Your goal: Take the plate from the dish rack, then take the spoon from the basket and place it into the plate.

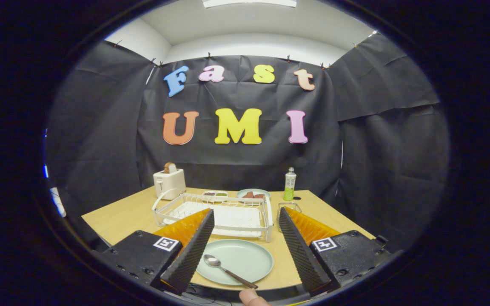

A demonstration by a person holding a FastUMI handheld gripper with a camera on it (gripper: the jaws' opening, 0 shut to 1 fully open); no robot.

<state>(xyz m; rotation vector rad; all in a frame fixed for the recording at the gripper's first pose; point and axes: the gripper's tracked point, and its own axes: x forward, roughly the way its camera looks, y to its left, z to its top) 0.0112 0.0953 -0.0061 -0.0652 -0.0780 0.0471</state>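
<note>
A pale green plate (245,257) lies flat on the wooden table (117,219), between my two fingers and near the table's front edge. A metal spoon (228,268) rests in the plate, bowl toward the left finger, handle running to the plate's near rim. My gripper (244,248) is open, held above the plate, with nothing between its fingers. Just beyond the plate stands the white wire dish rack (215,212). A small wire basket (289,207) sits right of the rack, partly hidden by my right finger.
A white toaster (169,182) with a slice of bread stands at the back left. Behind the rack are a small dish tray (215,194), a second plate with food (253,194) and a green bottle (289,183). A fingertip (251,297) shows under the plate.
</note>
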